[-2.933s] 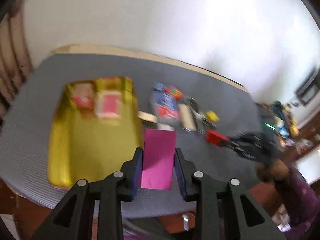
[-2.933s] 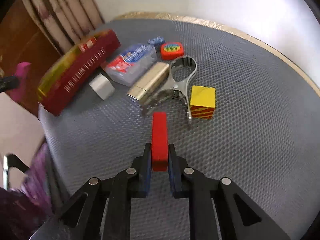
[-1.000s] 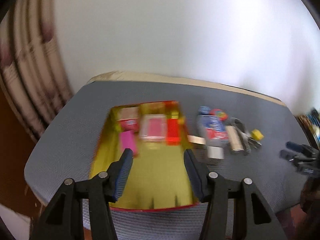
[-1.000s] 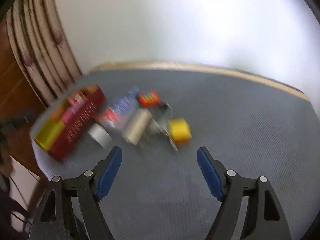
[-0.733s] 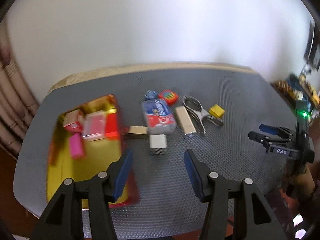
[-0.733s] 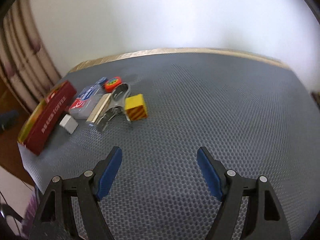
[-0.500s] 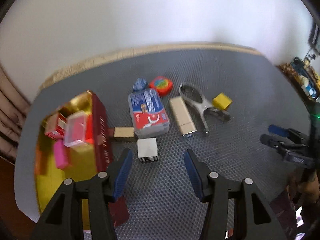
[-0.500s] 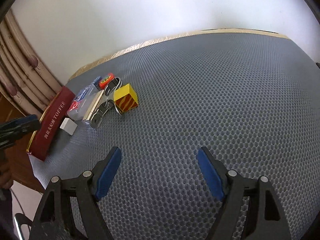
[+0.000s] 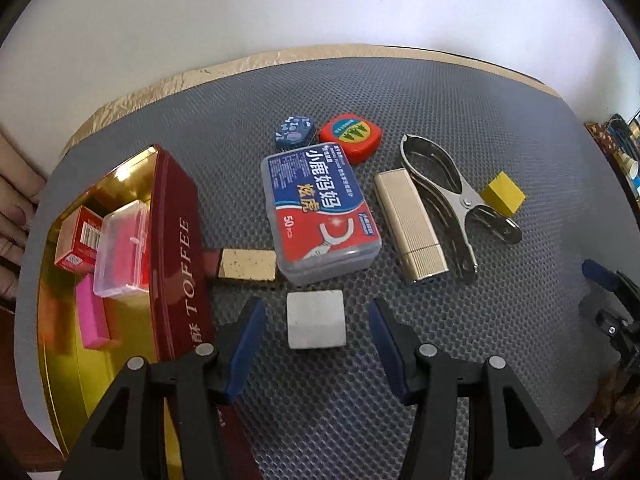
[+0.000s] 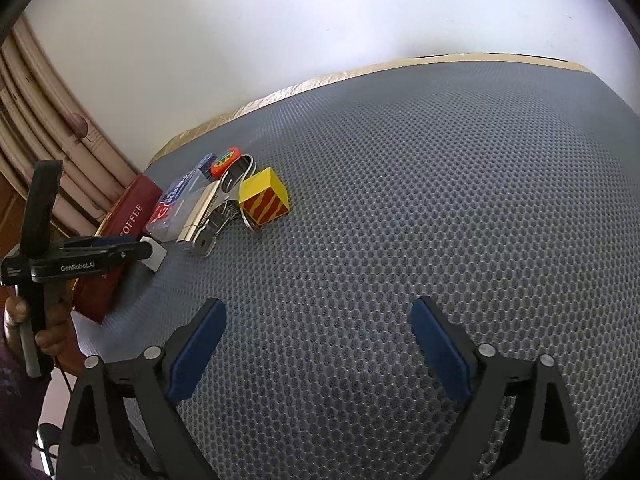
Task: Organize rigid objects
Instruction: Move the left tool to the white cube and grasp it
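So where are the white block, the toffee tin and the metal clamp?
white block (image 9: 316,318): left wrist view, front face.
toffee tin (image 9: 180,248): left wrist view, red side wall.
metal clamp (image 9: 440,184): left wrist view, middle of its arms.

The left wrist view looks steeply down, close over the white block (image 9: 316,319); the right wrist view faces across the surface (image 10: 400,200) from farther off; both share the toffee tin (image 9: 176,240).

Bright daylight, sharp focus, fisheye-warped edges
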Tool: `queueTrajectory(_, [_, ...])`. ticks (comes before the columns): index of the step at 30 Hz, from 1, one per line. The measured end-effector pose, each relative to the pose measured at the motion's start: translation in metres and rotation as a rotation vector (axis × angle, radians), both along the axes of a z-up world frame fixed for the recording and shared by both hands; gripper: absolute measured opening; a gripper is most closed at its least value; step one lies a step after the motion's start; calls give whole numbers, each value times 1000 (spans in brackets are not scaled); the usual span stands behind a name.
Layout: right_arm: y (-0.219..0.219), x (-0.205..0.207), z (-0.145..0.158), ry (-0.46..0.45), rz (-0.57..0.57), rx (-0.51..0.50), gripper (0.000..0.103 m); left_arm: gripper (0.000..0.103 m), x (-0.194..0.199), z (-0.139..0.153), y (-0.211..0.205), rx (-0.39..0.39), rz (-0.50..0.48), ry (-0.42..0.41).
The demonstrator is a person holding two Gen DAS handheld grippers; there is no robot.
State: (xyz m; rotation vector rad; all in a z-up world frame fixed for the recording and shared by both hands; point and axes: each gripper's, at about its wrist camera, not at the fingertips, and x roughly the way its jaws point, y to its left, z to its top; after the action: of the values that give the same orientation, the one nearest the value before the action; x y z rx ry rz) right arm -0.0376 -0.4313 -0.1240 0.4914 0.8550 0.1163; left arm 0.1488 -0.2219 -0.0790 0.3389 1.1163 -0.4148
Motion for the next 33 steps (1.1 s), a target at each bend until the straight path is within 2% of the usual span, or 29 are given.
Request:
queueTrajectory(8, [-3, -2, -1, -9, -2, 21, 96, 57, -1, -3, -7, 35, -50, 14])
queueTrajectory(18, [-3, -3, -1, -12, -2, 31, 97, 56, -8, 20, 9, -76, -138, 30])
queueTrajectory(22, [-3, -3, 0, -13, 0, 37, 98, 56, -5, 13, 7, -4, -137, 24])
queueTrajectory(26, [-4, -5, 0, -16, -2, 45, 98, 56, -1, 1, 6, -12, -135, 64])
queueTrajectory(33, [-5, -5, 0, -22, -4, 52, 99, 55, 6, -4, 1, 22, -136, 39])
